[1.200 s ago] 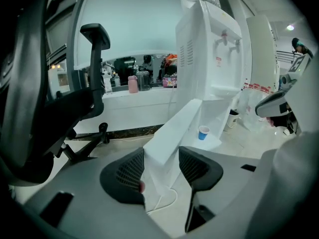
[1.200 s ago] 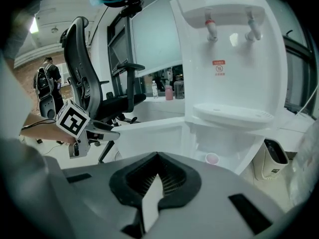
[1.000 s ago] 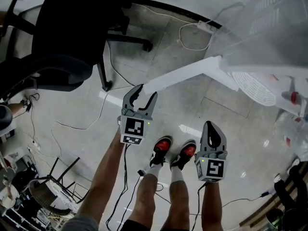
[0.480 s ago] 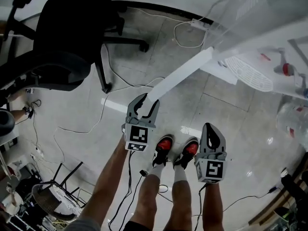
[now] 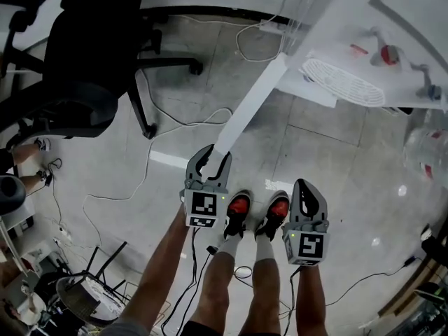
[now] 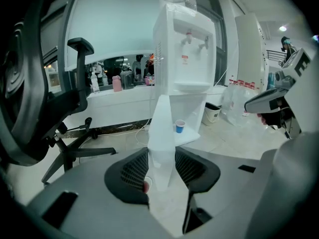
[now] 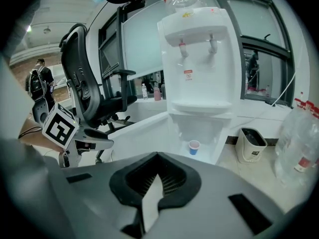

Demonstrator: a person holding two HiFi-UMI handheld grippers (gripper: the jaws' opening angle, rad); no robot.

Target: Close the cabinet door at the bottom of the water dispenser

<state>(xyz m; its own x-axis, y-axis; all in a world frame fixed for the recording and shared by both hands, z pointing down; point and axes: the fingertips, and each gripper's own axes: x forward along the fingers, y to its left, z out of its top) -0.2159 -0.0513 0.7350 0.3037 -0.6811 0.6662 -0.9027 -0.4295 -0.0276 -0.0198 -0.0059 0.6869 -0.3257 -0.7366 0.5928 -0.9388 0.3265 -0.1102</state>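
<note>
While the head view looks down, the long white cabinet door [image 5: 248, 107] reaches from the white water dispenser [image 5: 329, 19] at far right to the left gripper [image 5: 208, 161], near. Left gripper view: its jaws, having just been closing, clamp the door's free edge. Right gripper view: the right gripper [image 7: 158, 178], clenched and empty, sits right of the door.

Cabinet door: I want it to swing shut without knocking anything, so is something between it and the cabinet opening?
A small blue cup stands on the cabinet floor inside the opening, seemingly behind the front edge. Nothing else visible lies between the cabinet door and the opening.
</note>
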